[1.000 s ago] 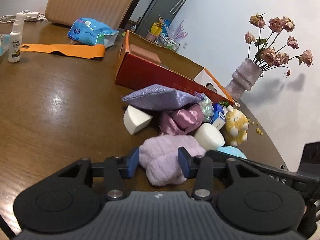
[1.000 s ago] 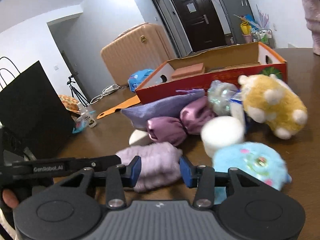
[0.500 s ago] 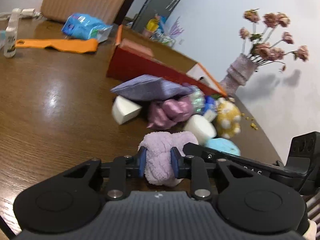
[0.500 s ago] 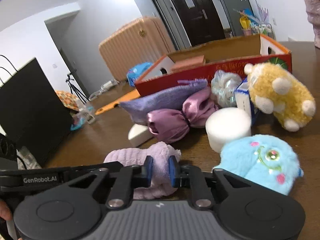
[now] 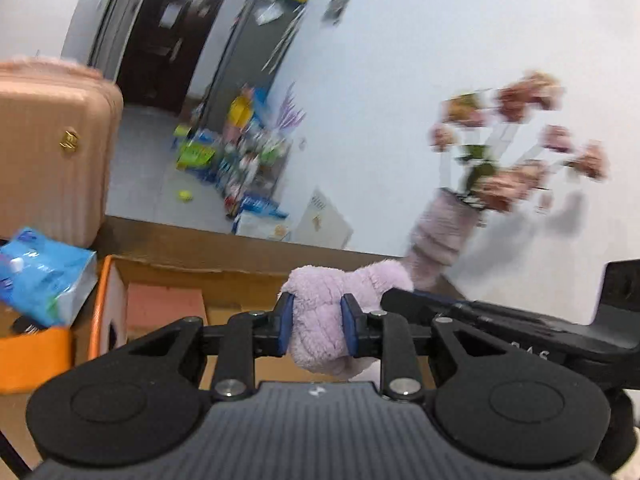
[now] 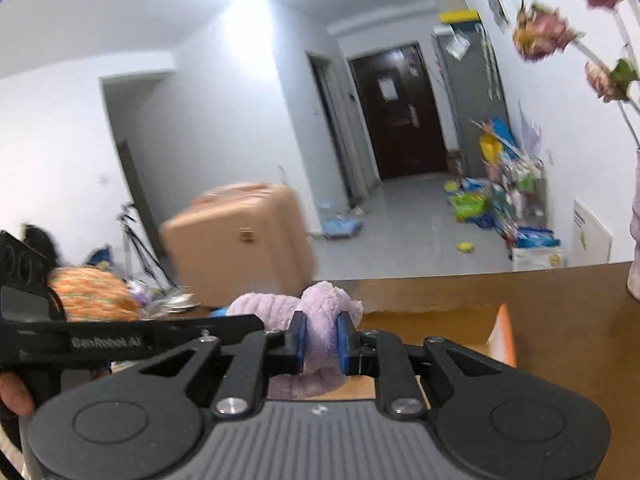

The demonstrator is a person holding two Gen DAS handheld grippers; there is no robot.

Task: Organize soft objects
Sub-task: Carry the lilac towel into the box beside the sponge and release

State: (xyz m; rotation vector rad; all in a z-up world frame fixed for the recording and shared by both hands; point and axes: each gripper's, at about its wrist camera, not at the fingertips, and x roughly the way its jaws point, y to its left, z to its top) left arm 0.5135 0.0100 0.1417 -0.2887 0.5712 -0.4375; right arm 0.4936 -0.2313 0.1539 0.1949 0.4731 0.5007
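Both grippers hold the same fluffy lilac cloth, lifted over the open cardboard box. My left gripper [image 5: 316, 330] is shut on the lilac cloth [image 5: 320, 312], one end bulging above the pads. My right gripper [image 6: 322, 340] is shut on the other end of the lilac cloth [image 6: 316, 308]. The box [image 5: 168, 276] with an orange rim lies below, a pink sponge block [image 5: 164, 306] inside it. The box's far right corner shows in the right wrist view [image 6: 500, 328]. The other soft toys are out of view.
A blue tissue pack [image 5: 44, 276] lies left of the box. A vase of dried roses [image 5: 444, 224] stands at the box's far right. A tan suitcase [image 6: 240, 240] stands behind the table [image 6: 560, 312]. The right gripper's body [image 5: 520, 328] reaches in beside the left one.
Both grippers have lifted the lilac cloth off the table and carried it up and forward over the box. The pile of toys has dropped out of view.
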